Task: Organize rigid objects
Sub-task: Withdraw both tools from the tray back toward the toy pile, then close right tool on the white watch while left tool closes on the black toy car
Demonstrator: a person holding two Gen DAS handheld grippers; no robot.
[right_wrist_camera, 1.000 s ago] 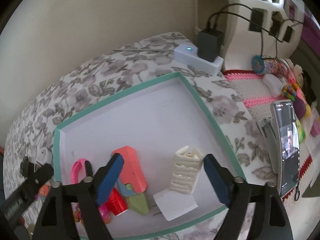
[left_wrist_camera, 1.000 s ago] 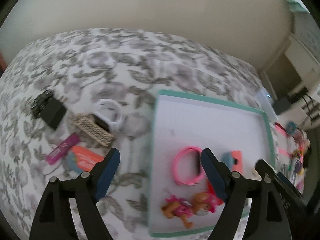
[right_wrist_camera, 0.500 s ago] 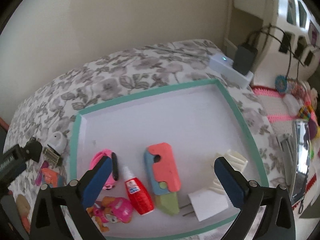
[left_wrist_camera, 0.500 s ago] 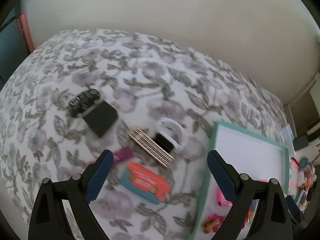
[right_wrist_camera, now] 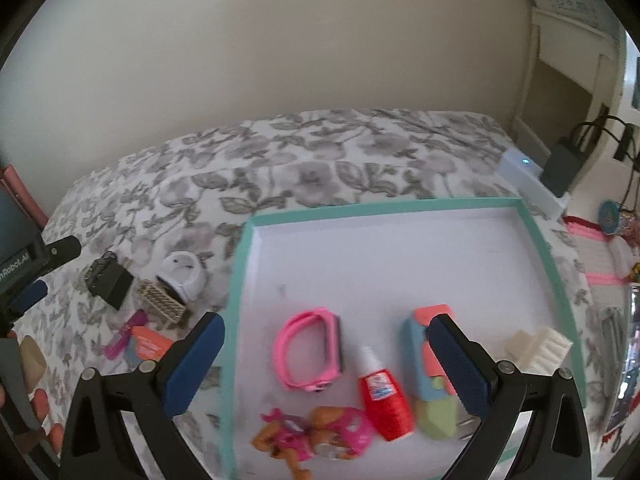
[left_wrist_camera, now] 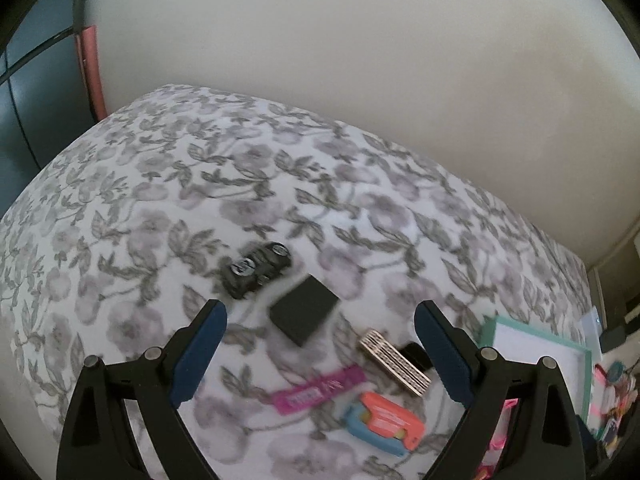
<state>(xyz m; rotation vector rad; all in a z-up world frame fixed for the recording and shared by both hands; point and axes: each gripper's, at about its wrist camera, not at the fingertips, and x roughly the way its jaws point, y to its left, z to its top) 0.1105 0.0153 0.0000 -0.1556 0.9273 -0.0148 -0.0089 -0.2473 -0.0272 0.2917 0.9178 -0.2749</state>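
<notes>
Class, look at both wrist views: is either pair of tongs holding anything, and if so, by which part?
Nothing is held. The left tongs and the right tongs both stand wide open with nothing pressed between their pads.

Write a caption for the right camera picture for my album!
Open gripper above a tray holding a pink band, glue bottle and toy figure.

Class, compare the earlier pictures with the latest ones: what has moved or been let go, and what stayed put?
Both views swung left: the left gripper from the tray to the loose things on the bedspread, including the black block; the right gripper off the white charger. Both opened wider, holding nothing. Things in the tray stayed put.
</notes>
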